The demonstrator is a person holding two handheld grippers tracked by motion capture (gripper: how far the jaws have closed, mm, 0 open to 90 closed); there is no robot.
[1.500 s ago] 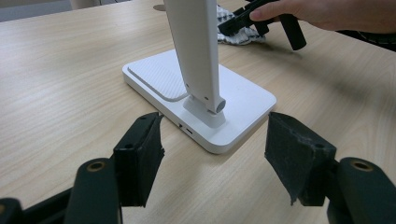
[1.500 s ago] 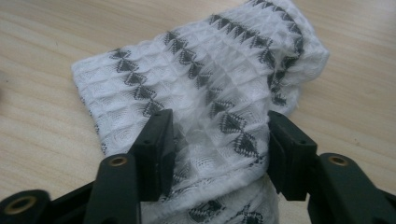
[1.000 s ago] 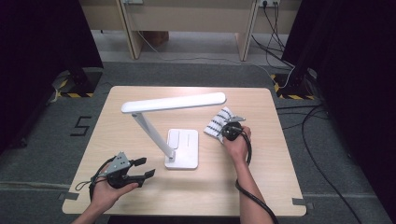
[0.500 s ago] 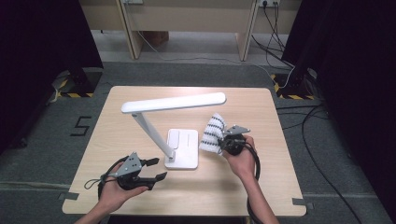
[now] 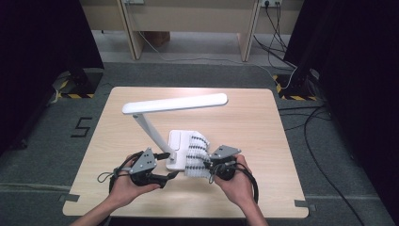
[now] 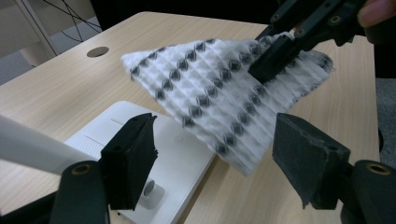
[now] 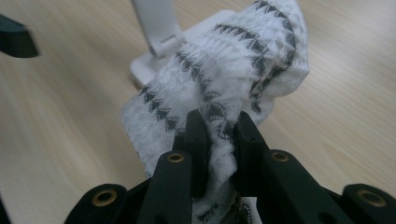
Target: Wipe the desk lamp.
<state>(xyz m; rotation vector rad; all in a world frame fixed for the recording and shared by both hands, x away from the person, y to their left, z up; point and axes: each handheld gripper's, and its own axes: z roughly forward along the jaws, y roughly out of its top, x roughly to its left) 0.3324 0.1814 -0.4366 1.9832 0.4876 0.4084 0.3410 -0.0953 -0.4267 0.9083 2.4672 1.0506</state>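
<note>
Right gripper view showed the right hand-held gripper (image 7: 219,130) clenched on a white, black-patterned cloth (image 7: 224,70), held above the lamp base (image 5: 178,141) near the tabletop's (image 5: 254,117) front edge. The left hand-held gripper (image 6: 215,158) faced the cloth, its jaws just opened wide, nothing between them. Judged step: handover or two-handed spreading. Next, the left jaws would need to close on a free edge.

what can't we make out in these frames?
- Lamp base: its right part is hidden under the cloth, high view.
- Cloth's pinched edge: buried between the right tool jaws, right gripper view.
- Lamp arm: blurred and cut by the left edge, left gripper view.
- Lamp base buttons: too small, high view.
</note>
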